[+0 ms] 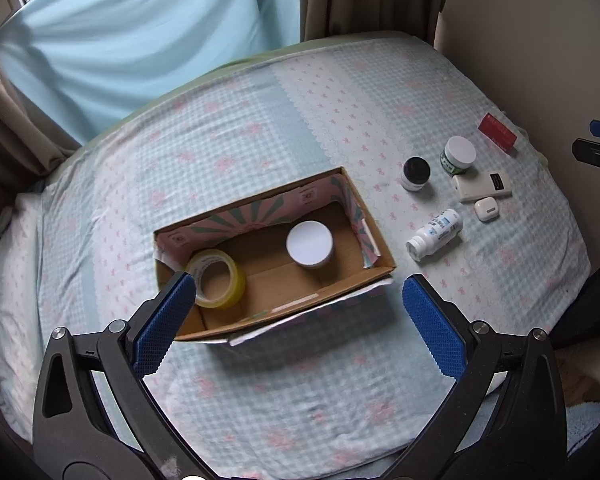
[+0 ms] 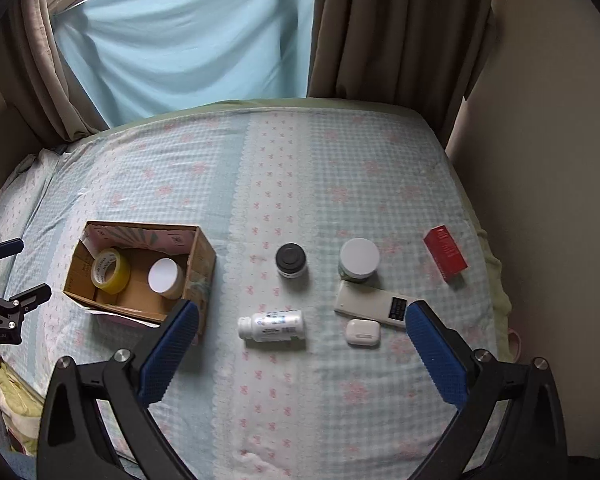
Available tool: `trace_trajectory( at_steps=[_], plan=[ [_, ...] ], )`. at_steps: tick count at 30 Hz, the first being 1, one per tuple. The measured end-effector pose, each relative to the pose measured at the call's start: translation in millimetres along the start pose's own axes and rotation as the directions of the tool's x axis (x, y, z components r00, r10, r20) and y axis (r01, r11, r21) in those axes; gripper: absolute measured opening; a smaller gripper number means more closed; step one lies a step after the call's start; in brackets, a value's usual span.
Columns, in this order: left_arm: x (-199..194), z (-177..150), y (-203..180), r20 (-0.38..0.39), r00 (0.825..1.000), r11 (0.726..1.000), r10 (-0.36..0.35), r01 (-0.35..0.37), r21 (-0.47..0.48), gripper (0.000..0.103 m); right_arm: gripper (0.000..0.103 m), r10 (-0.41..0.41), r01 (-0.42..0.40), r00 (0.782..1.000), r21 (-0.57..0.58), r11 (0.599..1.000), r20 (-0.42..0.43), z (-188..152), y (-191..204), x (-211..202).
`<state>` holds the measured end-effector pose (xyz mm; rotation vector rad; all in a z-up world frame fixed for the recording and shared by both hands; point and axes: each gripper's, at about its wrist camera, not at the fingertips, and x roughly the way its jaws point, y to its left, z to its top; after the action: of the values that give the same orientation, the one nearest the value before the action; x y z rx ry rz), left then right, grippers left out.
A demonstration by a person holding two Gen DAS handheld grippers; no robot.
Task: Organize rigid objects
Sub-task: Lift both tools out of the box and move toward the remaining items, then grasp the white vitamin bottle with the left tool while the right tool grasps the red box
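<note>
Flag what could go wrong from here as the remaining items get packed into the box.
The white pill bottle lies on its side on the soft bed cover, so it may roll away when the open right gripper closes on it. The earbud case sits very close to the remote, so grasping one could nudge the other. The cardboard box already holds a tape roll and a jar, leaving limited room.

Printing shows on the tape roll (image 2: 110, 270) inside the cardboard box (image 2: 202, 256) and on the white bottle (image 2: 272, 325) beside it; none is legible.
</note>
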<state>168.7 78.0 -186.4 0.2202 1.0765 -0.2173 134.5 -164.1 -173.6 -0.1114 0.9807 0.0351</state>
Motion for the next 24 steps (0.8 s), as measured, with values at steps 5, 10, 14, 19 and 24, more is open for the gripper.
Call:
trace_trajectory(
  at_steps=[5,10,14,19,24],
  plan=[
    [21,10,-79,-0.050,0.999,0.999,-0.019,0.021,0.032,0.103,0.103,-0.002,0.002,1.000,-0.008,1.000,-0.010,0,-75,2],
    [55,26,-153,-0.111,0.991,0.989,-0.072,0.086,0.122,0.103,0.103,-0.019,0.020,0.996,0.014,1.000,-0.086,7,-139,26],
    [80,38,-193,-0.131,0.987,0.969,-0.096,0.123,0.213,0.102,0.103,-0.027,0.033,0.988,0.038,0.999,-0.149,13,-180,59],
    [116,55,-221,-0.162,0.983,0.948,-0.083,0.128,0.291,0.102,0.103,-0.037,0.046,0.973,0.036,0.998,-0.230,23,-219,110],
    [170,59,-238,-0.225,0.974,0.916,-0.012,0.101,0.387,0.102,0.103,-0.035,0.036,0.957,-0.002,0.999,-0.287,31,-241,162]
  ],
)
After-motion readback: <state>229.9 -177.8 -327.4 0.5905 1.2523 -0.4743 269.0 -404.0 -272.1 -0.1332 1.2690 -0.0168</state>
